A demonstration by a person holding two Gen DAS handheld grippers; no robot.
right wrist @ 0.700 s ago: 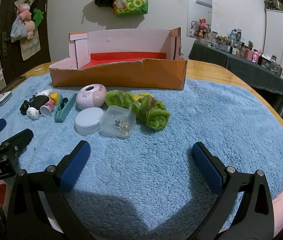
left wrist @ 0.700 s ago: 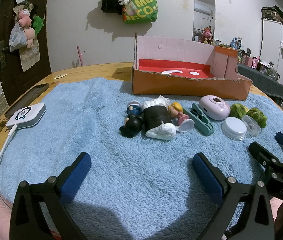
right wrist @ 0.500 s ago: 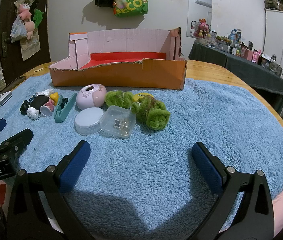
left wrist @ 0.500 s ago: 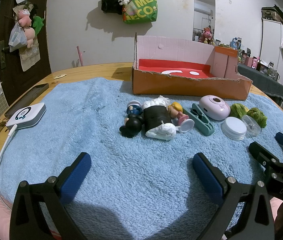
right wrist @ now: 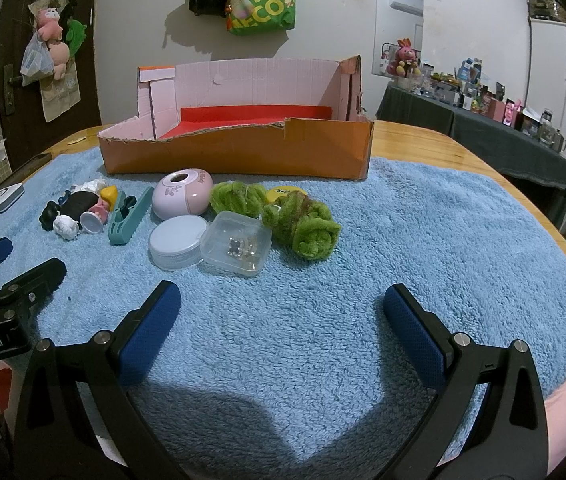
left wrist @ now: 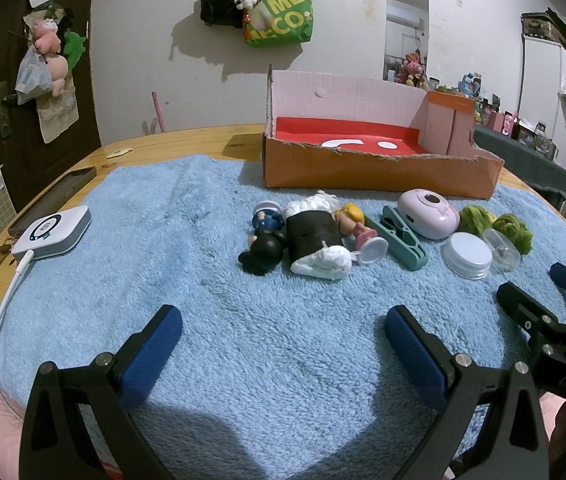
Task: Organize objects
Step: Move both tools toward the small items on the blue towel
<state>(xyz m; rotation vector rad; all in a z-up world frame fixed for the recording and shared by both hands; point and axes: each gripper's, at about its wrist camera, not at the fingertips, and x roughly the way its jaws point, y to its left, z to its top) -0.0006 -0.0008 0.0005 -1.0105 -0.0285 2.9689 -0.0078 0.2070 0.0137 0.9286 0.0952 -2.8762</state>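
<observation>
An orange cardboard box [left wrist: 379, 174] with a red floor stands at the back of a blue towel [left wrist: 211, 304]; it also shows in the right wrist view [right wrist: 235, 154]. In front lie toy figures [left wrist: 307, 236], a teal clip [left wrist: 403, 238], a pink round case [right wrist: 182, 199], a white jar lid [right wrist: 177, 242], a clear plastic box [right wrist: 237, 248] and green fuzzy pieces [right wrist: 303, 228]. My left gripper [left wrist: 283, 354] is open and empty, low over the towel's near edge. My right gripper [right wrist: 281, 334] is open and empty, to its right.
A white charger puck [left wrist: 53, 232] with a cable lies at the towel's left edge, a dark phone [left wrist: 63, 188] behind it. The towel covers a round wooden table [right wrist: 463, 152]. Bags hang on the wall behind; a cluttered shelf stands at the right.
</observation>
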